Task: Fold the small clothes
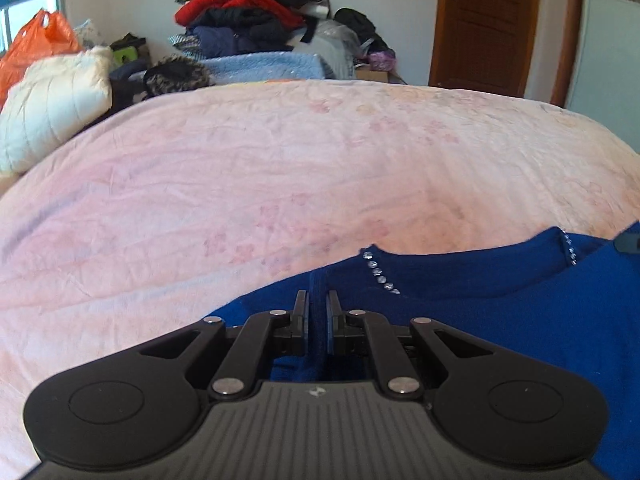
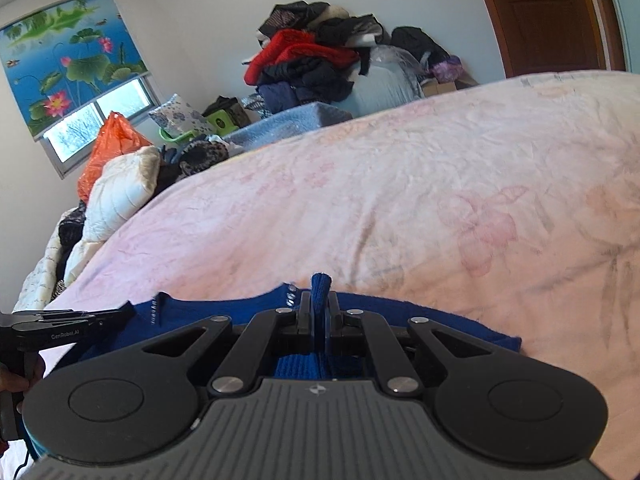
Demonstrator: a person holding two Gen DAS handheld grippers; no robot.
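on the pink bedspread [image 1: 280, 160], two hand-held grippers, left [image 1: 317, 300] and right [image 2: 319, 300], each pinch one blue sweater [image 1: 500, 304].

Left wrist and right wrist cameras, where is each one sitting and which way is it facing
Left wrist: rides the left gripper, facing along its fingers across the pink bedspread; jaws pinch the blue sweater.
Right wrist: rides the right gripper, facing the same bed; it also pinches the sweater, with the left gripper at its left edge.
Shared: sweater, bedspread, clothes pile, door.
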